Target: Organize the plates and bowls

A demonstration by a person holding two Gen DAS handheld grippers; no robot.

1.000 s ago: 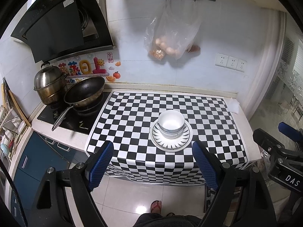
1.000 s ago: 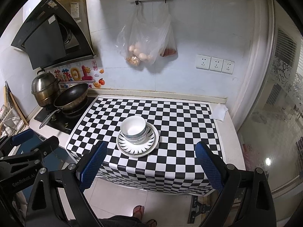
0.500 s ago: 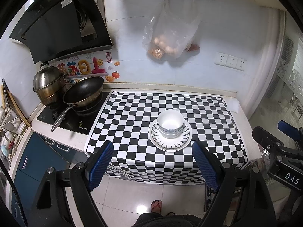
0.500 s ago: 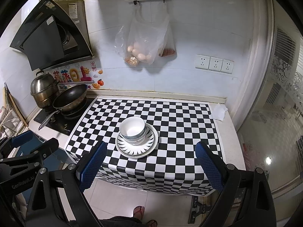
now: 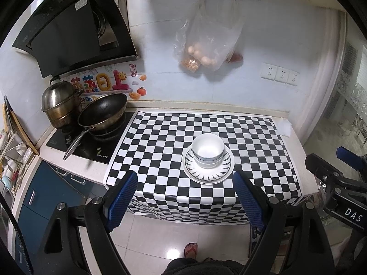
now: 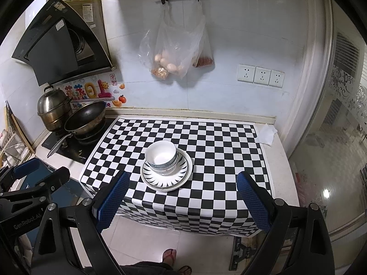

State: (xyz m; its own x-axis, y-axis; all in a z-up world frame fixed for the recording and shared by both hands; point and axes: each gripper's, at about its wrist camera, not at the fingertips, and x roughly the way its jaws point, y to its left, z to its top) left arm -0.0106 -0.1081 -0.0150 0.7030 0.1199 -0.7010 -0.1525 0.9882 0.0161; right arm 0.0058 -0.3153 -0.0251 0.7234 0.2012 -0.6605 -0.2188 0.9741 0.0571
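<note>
White bowls (image 5: 207,149) (image 6: 161,155) are nested in a stack on striped plates (image 5: 223,170) (image 6: 183,171), near the front middle of the checkered counter mat (image 5: 160,142) (image 6: 218,151). My left gripper (image 5: 186,183) hangs open in front of the counter edge, well short of the stack, with nothing between its blue pads. My right gripper (image 6: 182,183) is also open and empty, held back off the counter. Each gripper shows at the side of the other's view.
A black wok (image 5: 102,112) and a steel pot (image 5: 60,102) sit on the stove at the left. A plastic bag of eggs (image 5: 206,43) hangs on the wall. A crumpled tissue (image 6: 266,134) lies at the counter's right end. A person's sandalled foot (image 5: 190,249) is on the floor tiles.
</note>
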